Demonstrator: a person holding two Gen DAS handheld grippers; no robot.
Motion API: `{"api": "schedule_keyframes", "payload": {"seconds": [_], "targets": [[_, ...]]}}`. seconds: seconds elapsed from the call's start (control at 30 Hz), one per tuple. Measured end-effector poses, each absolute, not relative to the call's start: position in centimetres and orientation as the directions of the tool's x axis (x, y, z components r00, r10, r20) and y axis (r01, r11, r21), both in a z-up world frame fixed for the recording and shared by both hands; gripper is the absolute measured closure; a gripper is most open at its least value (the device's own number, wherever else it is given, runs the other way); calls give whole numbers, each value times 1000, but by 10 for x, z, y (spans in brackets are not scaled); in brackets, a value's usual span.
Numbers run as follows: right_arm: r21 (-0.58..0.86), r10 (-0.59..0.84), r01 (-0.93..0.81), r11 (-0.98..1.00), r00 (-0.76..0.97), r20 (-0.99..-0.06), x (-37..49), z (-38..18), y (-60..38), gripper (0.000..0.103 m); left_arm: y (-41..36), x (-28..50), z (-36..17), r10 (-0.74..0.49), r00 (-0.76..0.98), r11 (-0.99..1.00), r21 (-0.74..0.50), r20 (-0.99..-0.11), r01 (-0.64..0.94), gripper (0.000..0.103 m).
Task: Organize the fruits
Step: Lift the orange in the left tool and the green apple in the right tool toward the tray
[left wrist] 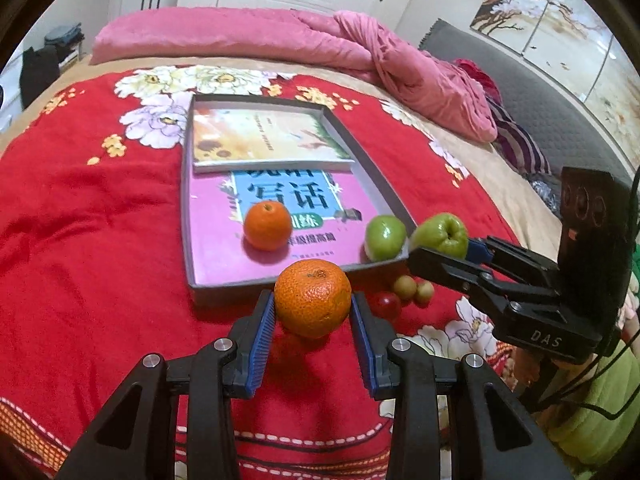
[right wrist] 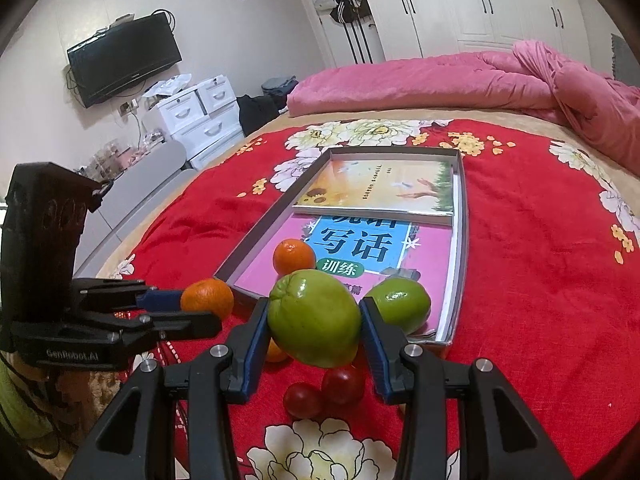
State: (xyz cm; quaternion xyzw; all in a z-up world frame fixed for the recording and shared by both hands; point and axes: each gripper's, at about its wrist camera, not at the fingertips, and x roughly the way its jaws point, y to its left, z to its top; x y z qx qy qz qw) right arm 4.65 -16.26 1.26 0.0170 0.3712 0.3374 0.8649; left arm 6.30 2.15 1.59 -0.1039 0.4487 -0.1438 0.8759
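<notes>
My left gripper (left wrist: 313, 305) is shut on a large orange (left wrist: 312, 300), held just above the red bedspread in front of the grey tray (left wrist: 186, 200). My right gripper (right wrist: 315, 320) is shut on a green fruit (right wrist: 314, 318) near the tray's near corner (right wrist: 450, 340). Each gripper shows in the other view: the right gripper (left wrist: 440, 242) with its green fruit (left wrist: 440, 234), the left gripper (right wrist: 202, 306) with its orange (right wrist: 207, 298). Inside the tray, on a pink book, lie a smaller orange (left wrist: 268, 225) and a second green fruit (left wrist: 386, 237).
Small red fruits (right wrist: 303, 400) and yellowish ones (left wrist: 405, 287) lie on the bedspread in front of the tray, and part of another orange fruit (right wrist: 276, 352) shows under my right gripper. A second book (left wrist: 264, 136) fills the tray's far half. A pink quilt (left wrist: 360, 44) is heaped behind.
</notes>
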Motion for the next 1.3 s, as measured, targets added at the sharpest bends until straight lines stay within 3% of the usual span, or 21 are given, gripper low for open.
{"api": "schedule_keyframes", "payload": {"seconds": [0.6,1.3], "targets": [[275,597,-569,775,517,-613,52,18,-158,59,50,84,15,-247,614,962,-264,-750,65,64],[266,583,-556,787,533,-613,62,19,-152,59,38,101,-3,-183,599,982,-174,-780,74,64]]}}
